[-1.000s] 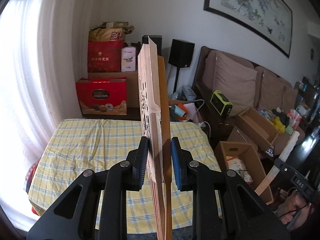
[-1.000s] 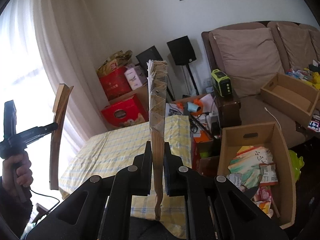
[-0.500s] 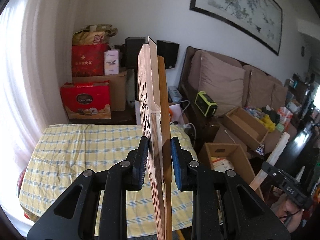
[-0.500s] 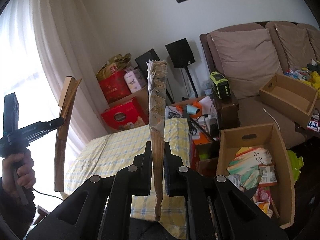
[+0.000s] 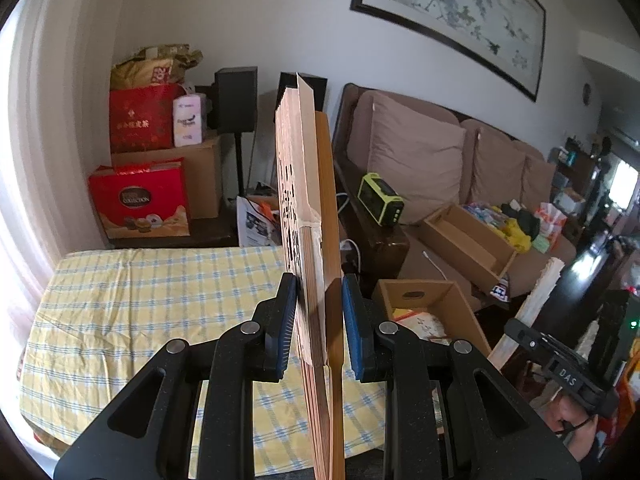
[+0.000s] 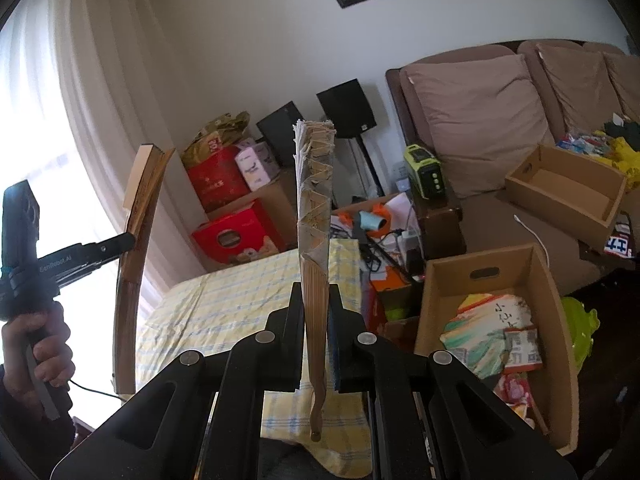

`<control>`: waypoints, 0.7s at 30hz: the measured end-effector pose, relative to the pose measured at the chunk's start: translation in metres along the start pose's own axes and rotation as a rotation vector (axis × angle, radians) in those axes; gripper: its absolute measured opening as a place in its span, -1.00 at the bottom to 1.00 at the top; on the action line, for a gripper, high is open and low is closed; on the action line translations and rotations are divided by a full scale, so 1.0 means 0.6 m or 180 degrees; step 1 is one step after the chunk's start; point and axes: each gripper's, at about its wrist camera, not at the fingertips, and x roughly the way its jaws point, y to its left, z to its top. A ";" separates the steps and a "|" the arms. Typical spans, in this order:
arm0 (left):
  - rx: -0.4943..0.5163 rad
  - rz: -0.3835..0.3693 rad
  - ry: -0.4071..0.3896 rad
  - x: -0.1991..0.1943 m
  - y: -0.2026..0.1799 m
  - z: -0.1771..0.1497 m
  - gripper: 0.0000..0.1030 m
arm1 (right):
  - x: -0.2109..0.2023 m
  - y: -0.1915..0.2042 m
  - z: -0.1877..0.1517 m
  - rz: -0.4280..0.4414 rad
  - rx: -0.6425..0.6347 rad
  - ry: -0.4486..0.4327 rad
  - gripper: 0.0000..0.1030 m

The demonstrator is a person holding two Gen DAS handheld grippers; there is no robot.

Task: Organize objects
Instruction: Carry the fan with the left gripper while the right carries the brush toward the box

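My left gripper is shut on a folded wooden fan that stands upright, its ribs printed with black marks. From the right wrist view this fan and the left gripper hang at the far left, above the table's edge, with a hand around the handle. My right gripper is shut on a second folded fan, bamboo ribs with white paper folds, also upright. The left wrist view shows that fan and the right gripper at the lower right, over the floor box.
A table under a yellow checked cloth lies below both grippers. An open cardboard box on the floor to its right holds paper fans and packets. Another box sits on the brown sofa. Red gift boxes and speakers stand behind.
My left gripper has carried its fan rightward and a little up, toward the right gripper, and its view has swung right. The right gripper has stayed put.
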 end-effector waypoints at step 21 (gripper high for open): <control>-0.0015 -0.0279 0.0150 0.049 -0.064 -0.005 -0.59 | -0.024 -0.053 0.011 -0.0119 0.0201 -0.0026 -0.84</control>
